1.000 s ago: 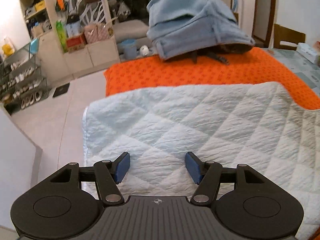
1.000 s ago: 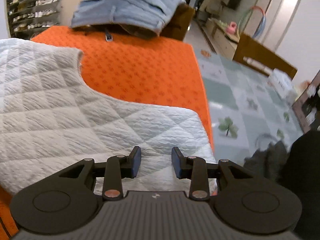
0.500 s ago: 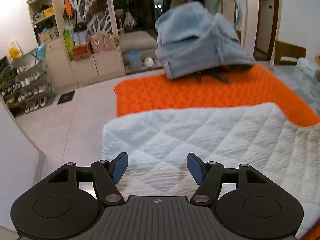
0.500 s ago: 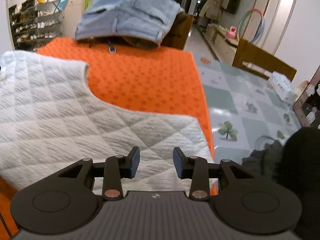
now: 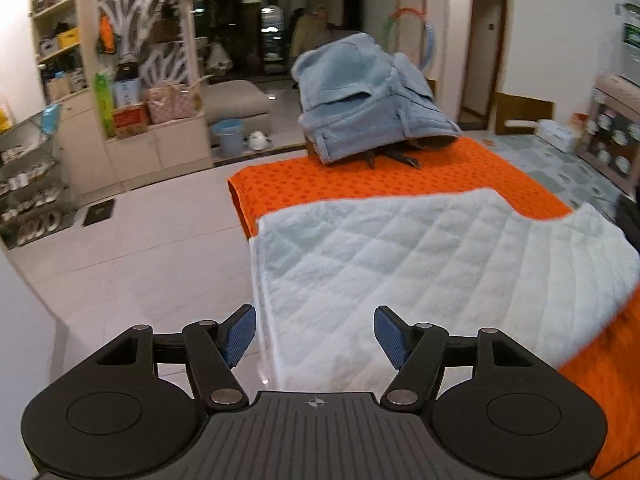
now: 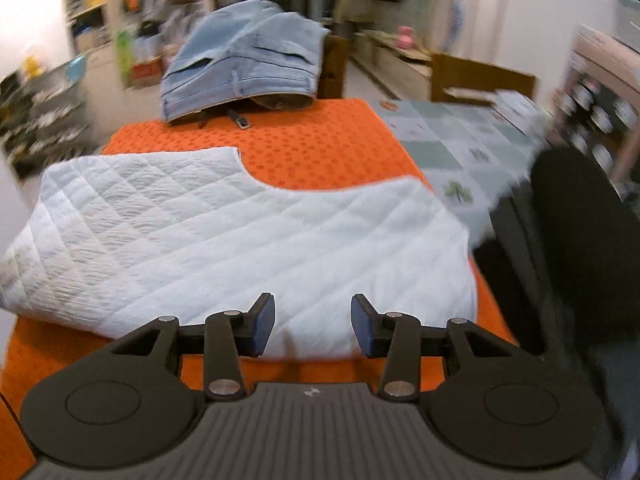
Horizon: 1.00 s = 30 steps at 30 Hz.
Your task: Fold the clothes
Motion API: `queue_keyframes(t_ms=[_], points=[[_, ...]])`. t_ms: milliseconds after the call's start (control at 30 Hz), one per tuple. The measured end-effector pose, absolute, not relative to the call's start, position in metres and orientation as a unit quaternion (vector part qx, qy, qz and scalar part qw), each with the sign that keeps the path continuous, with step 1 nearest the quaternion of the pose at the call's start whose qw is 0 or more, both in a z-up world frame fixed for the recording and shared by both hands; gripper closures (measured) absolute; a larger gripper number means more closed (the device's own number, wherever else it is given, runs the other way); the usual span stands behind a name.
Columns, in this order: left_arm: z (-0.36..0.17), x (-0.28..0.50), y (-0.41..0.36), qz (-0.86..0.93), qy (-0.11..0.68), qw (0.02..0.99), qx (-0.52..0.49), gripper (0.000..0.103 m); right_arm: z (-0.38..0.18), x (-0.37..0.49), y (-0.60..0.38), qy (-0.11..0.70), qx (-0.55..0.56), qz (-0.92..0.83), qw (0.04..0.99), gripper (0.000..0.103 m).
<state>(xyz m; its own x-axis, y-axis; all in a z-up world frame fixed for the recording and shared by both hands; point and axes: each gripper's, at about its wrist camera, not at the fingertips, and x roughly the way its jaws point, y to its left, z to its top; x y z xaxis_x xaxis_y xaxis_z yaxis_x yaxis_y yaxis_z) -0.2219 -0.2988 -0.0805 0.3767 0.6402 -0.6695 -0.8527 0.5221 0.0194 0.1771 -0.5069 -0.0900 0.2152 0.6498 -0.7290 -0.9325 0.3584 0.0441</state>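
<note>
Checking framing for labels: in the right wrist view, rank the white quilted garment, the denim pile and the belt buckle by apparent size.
1. white quilted garment, though it lies nearest the camera
2. denim pile, farther back, so possibly understated
3. belt buckle, clearly smallest

An orange patterned mat (image 5: 360, 180) covers the surface, beside a green-and-white checked tablecloth (image 6: 452, 148). Wooden chairs (image 6: 480, 80) stand at the far side. A blue bucket (image 5: 227, 136) sits on the tiled floor (image 5: 140, 248) near white cabinets (image 5: 160, 152) and a shoe rack (image 5: 28, 200).
</note>
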Motion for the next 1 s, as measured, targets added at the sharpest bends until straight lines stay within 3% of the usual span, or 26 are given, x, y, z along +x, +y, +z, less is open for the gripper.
queue_keyframes(t_ms=[567, 1000], points=[[-0.089, -0.308, -0.267, 0.364, 0.333, 0.862, -0.121, 0.035, -0.074, -0.011, -0.565, 0.335, -0.163, 0.528, 0.763, 0.051], [-0.083, -0.263, -0.173, 0.14, 0.351, 0.925, -0.028, 0.035, -0.087, -0.055, -0.542, 0.381, -0.06, 0.359, 0.85, 0.051]])
